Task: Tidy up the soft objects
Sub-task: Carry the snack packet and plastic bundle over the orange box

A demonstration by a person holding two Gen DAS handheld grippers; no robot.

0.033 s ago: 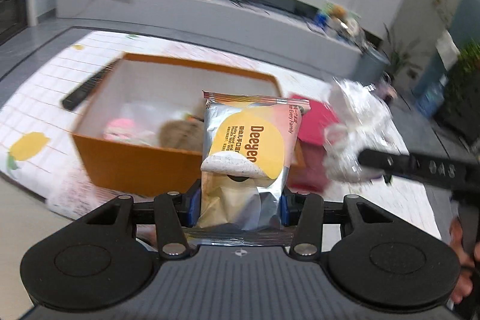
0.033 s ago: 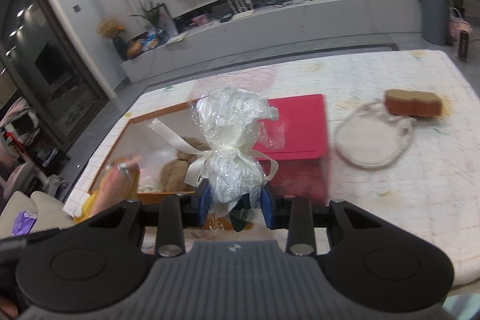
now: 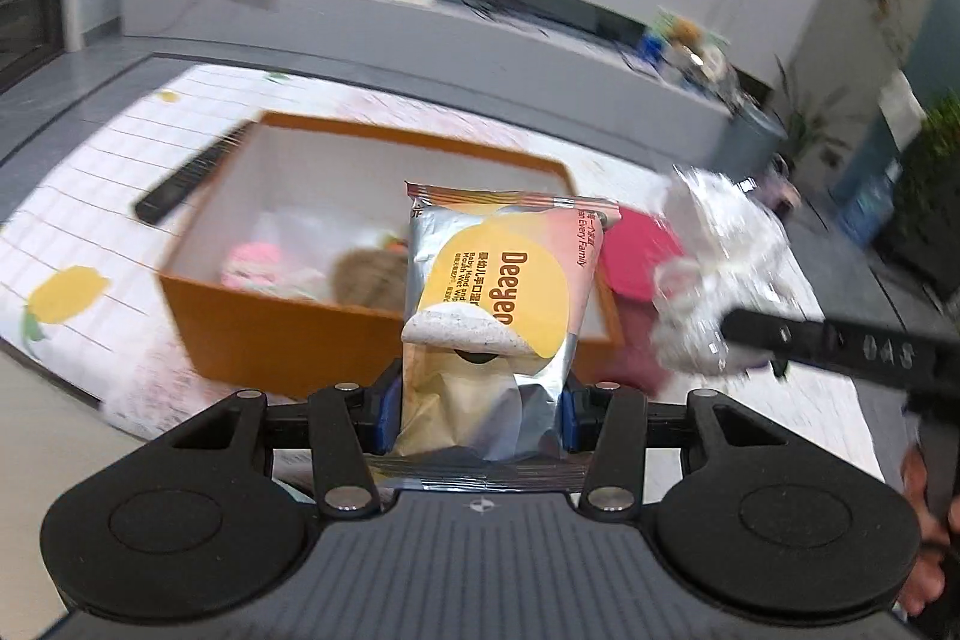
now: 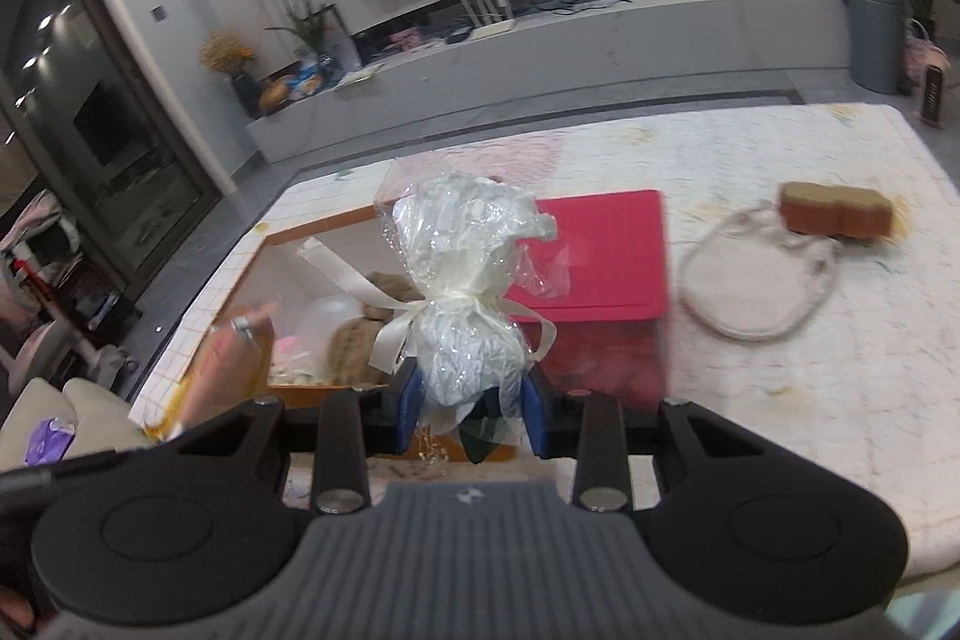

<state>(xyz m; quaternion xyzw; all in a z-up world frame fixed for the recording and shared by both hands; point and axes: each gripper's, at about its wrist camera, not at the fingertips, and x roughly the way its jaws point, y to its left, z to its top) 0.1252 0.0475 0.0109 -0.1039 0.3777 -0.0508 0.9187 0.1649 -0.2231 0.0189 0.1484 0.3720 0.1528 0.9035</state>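
Note:
My left gripper (image 3: 477, 415) is shut on a silver, yellow and pink wet-wipes pack (image 3: 492, 316), held upright just before the near wall of the orange box (image 3: 282, 340). My right gripper (image 4: 471, 415) is shut on a white cellophane-wrapped bundle tied with a cream ribbon (image 4: 465, 292), held above the mat near the box's near right corner (image 4: 324, 391). The bundle also shows in the left wrist view (image 3: 714, 274). The box holds a pink soft item (image 3: 255, 265), a brown plush (image 3: 369, 277) and something white.
A red lid (image 4: 600, 256) lies right of the box. A cream drawstring pouch (image 4: 756, 289) and a brown sponge (image 4: 834, 211) lie on the patterned mat (image 4: 780, 430) further right. A black remote (image 3: 192, 172) lies left of the box.

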